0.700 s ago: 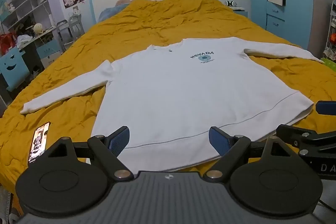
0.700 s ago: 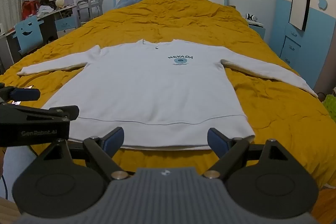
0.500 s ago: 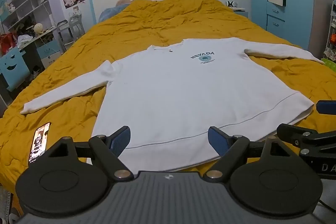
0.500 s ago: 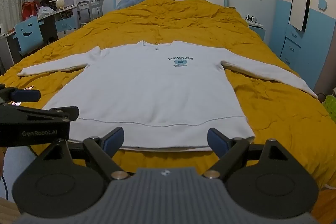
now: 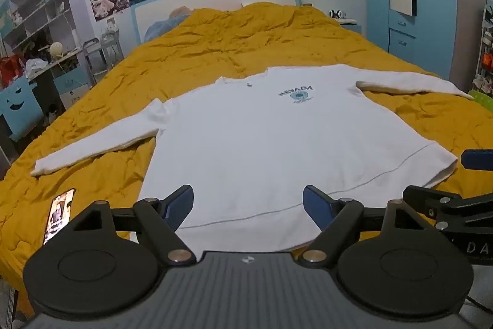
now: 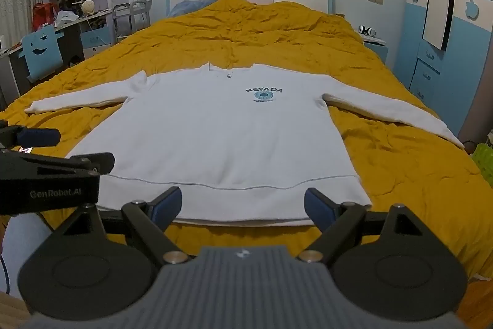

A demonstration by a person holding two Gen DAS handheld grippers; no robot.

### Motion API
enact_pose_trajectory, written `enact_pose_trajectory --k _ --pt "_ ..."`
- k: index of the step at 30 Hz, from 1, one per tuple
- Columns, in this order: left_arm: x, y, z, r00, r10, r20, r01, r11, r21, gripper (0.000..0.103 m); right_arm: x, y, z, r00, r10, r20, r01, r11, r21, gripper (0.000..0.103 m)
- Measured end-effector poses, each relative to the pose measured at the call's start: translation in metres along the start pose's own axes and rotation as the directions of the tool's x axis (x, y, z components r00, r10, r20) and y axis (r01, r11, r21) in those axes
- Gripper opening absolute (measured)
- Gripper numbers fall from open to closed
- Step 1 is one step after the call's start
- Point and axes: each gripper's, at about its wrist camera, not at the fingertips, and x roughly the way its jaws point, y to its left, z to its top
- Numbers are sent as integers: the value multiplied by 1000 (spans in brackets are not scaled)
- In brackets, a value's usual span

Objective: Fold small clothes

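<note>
Left gripper (image 5: pixel 248 201) spread wide, nothing between its blue pads, hovering over the near hem. Right gripper (image 6: pixel 243 205) the same: released, empty, poised just short of the hem's edge. Both tilt down toward the cloth, and that looks like a setup for a first grab, so no fold has begun.

Biggest thing in play, the bed (image 6: pixel 400 162) with its mustard quilt, fills the frame from 9 o'clock to 3 o'clock. Spread flat across it lies the white sweatshirt (image 5: pixel 262 144), front up, collar toward 12 o'clock, hem toward 6, sleeves thrown out to 9 and 3 o'clock. Laid out like that, every edge is reachable, which suits folding.

Around the edges: blue wardrobe (image 6: pixel 443 57) at 2 o'clock, cluttered desk (image 6: pixel 71 23) and shelves at 10 o'clock, both well clear.

Smallest now: a phone (image 5: pixel 58 215) lying on the quilt at 8 o'clock in the left view, screen lit, near the left sleeve's cuff. It could get in the way if that sleeve swings outward.
</note>
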Motion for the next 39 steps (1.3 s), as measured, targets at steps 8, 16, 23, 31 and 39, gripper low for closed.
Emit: enact_pose_trajectory --k 8,16,23,31,39 --pt "-4 1 3 1000 5 26 -5 1000 7 95 -4 2 -2 1000 -9 17 9 1000 -7 82" --pt "-5 0 2 1000 4 28 -4 1000 7 95 -4 1 -1 1000 -9 18 9 1000 -6 82" --pt "-4 -3 4 1000 0 31 0 1000 11 95 -4 1 0 1000 -10 21 10 1000 -7 82" --pt "-5 -3 3 999 -3 34 3 1000 9 95 -4 2 -1 1000 -12 23 12 1000 -6 82" --pt "-5 -2 3 999 -6 34 6 1000 8 95 -4 2 -1 1000 -13 23 13 1000 -6 82"
